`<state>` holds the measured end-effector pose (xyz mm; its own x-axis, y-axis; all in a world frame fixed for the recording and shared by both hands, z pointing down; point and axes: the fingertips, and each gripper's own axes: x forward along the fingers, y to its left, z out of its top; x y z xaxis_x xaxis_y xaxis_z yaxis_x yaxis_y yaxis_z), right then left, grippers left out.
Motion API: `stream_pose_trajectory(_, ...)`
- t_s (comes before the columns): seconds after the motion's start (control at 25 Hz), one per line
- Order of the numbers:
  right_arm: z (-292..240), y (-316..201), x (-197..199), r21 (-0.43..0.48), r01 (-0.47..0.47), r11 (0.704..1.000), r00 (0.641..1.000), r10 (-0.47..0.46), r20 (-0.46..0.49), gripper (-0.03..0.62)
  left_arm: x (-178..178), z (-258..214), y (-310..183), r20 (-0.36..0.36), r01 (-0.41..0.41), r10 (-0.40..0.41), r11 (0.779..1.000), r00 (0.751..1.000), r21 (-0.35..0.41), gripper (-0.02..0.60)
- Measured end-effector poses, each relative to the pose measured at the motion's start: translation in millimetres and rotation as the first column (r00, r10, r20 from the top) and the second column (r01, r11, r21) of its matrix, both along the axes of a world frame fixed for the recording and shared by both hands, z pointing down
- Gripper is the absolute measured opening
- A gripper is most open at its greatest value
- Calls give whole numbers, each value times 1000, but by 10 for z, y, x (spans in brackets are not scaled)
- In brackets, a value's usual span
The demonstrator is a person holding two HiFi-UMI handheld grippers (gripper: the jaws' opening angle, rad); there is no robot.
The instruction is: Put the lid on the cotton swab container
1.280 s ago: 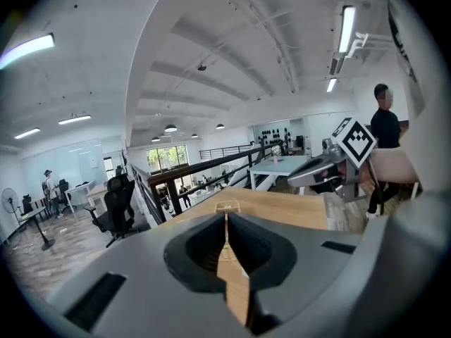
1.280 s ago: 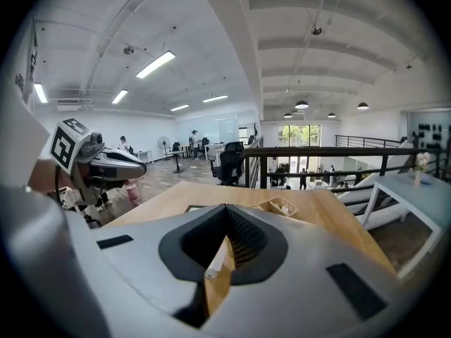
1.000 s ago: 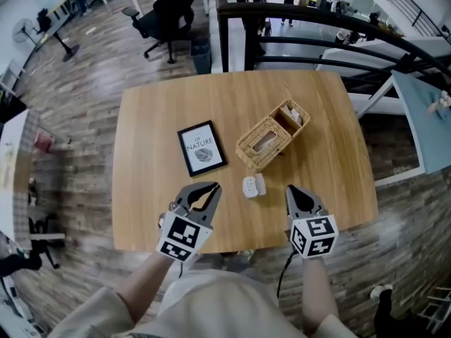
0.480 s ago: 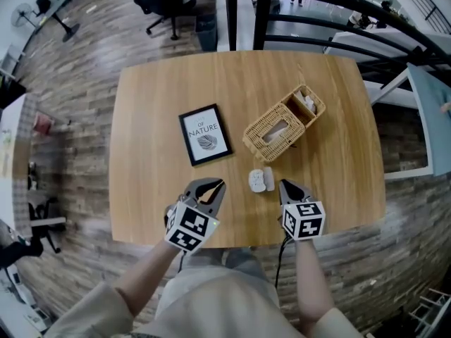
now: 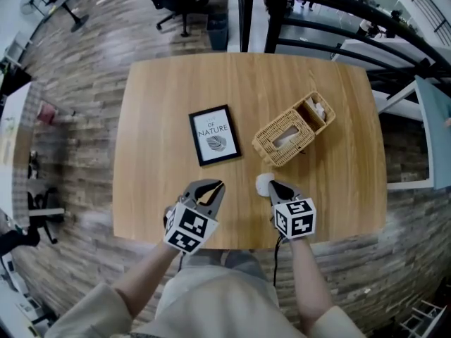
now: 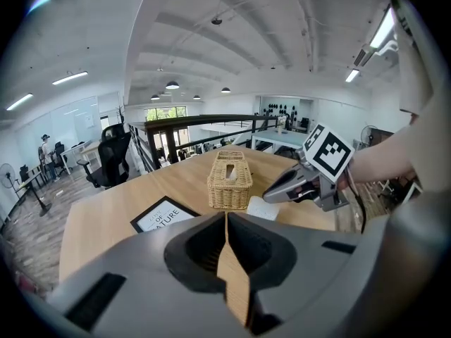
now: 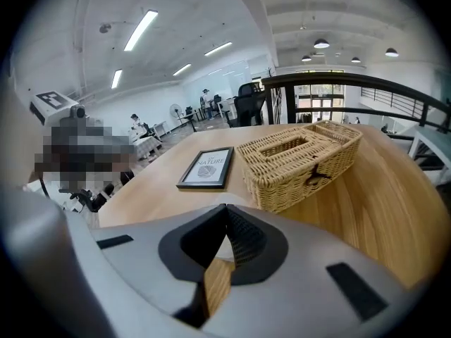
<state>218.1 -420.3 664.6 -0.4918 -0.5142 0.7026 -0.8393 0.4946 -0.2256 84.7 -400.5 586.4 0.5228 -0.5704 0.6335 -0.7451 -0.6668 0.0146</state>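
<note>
- My left tongs (image 5: 215, 187) are closed on nothing, above the desk (image 5: 155, 118) near its front edge.
- My right tongs (image 5: 270, 184) are closed too, tips right at the white swab container (image 5: 261, 182).
- The container sits just in front of the basket (image 5: 294, 129), with a frame (image 5: 214, 134) further left.

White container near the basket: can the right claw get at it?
Probably yes: the right gripper is right at the white container with nothing between, though its shut jaws must open first.
</note>
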Motion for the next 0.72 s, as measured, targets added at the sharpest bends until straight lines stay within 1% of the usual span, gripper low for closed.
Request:
stream_pose_trajectory(0.12,91,26,-93,-19,23,1000,999,-24,-28,26,-60,25,24,0,11,-11,1000,1000,-6,31)
stream_pose_trajectory(0.24,120,19,-122,-10,34,999,997,-34,-68,26,-107,47,51,-2,17,-17,1000,1000,-12,31)
stream_pose_trajectory(0.36,132,17,-139,-12,70,997,992,-71,-105,26,-128,56,87,-7,17,-18,1000,1000,-18,31)
stream_pose_trajectory(0.44,137,12,-145,-31,81,996,992,-84,-95,26,-124,52,110,-10,14,-14,1000,1000,-21,31)
stream_pose_trajectory(0.56,126,14,-131,-42,59,997,996,-62,-72,26,-102,-14,128,-20,8,-8,1000,1000,-15,31)
stream_pose_trajectory(0.64,26,11,-116,-16,32,999,997,-33,-62,28,-89,-112,119,-28,1,0,1000,1000,4,31)
stream_pose_trajectory(0.72,-190,9,-131,23,6,1000,1000,-5,-22,28,-93,-233,113,-34,-2,3,1000,999,26,31)
